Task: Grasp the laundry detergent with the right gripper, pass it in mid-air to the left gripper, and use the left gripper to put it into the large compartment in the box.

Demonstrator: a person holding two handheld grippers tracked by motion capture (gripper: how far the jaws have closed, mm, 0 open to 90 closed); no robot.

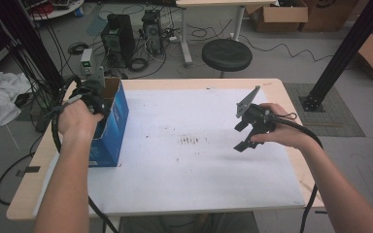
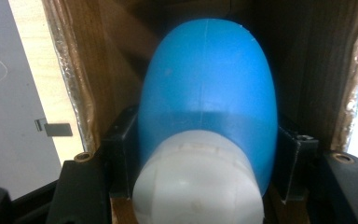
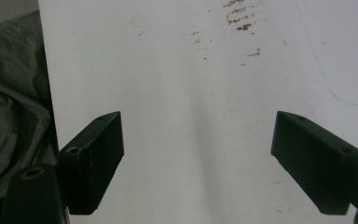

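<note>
My left gripper [image 1: 93, 99] reaches into the blue cardboard box [image 1: 110, 127] at the table's [image 1: 277, 90] left edge, jaws clenched on a blue bottle with a white cap [image 2: 207, 121], brown walls close either side. My right gripper [image 3: 198, 158] hovers released over open white sheet [image 1: 184, 165].

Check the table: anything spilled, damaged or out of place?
Brown specks and smears stain the middle of the white sheet, like a dried spill. The box's inner edges look frayed. Nothing else stands out.
</note>
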